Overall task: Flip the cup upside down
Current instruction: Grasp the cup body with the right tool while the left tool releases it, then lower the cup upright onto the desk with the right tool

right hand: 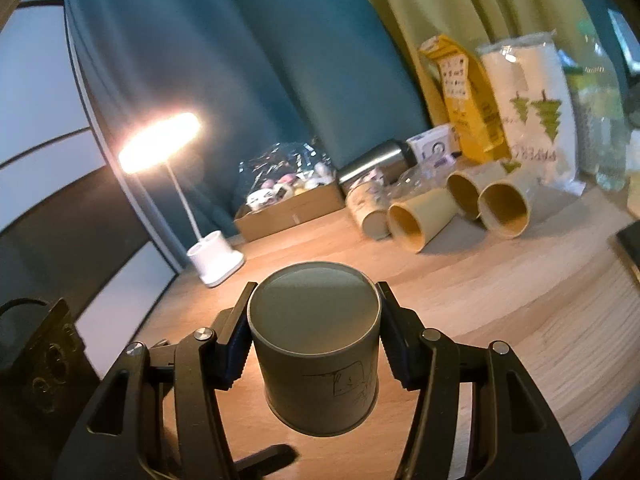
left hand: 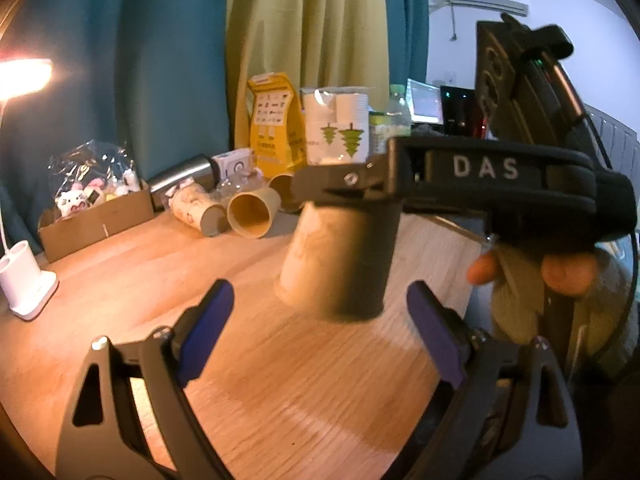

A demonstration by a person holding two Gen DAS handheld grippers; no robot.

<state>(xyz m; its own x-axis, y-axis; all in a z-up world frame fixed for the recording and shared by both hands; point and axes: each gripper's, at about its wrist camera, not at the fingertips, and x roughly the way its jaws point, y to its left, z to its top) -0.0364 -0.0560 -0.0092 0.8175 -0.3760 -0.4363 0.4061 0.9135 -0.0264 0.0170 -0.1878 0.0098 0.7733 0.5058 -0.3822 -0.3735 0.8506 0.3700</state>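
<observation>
A beige paper cup [right hand: 316,356] is upside down, its flat base up and its rim down, just above the wooden table [right hand: 500,312]. My right gripper [right hand: 314,344] is shut on the cup near its base. In the left wrist view the same cup [left hand: 340,264] hangs under the right gripper [left hand: 352,192], which reaches in from the right. My left gripper [left hand: 316,328] is open and empty, its blue pads [left hand: 204,332] either side of the space just in front of the cup, apart from it.
Several paper cups [right hand: 424,220] lie on their sides at the back of the table, beside a steel flask [right hand: 376,164], a cardboard box of toys [right hand: 288,208], a yellow bag [right hand: 464,100] and a sleeve of cups [right hand: 532,108]. A lit desk lamp [right hand: 216,260] stands at the left.
</observation>
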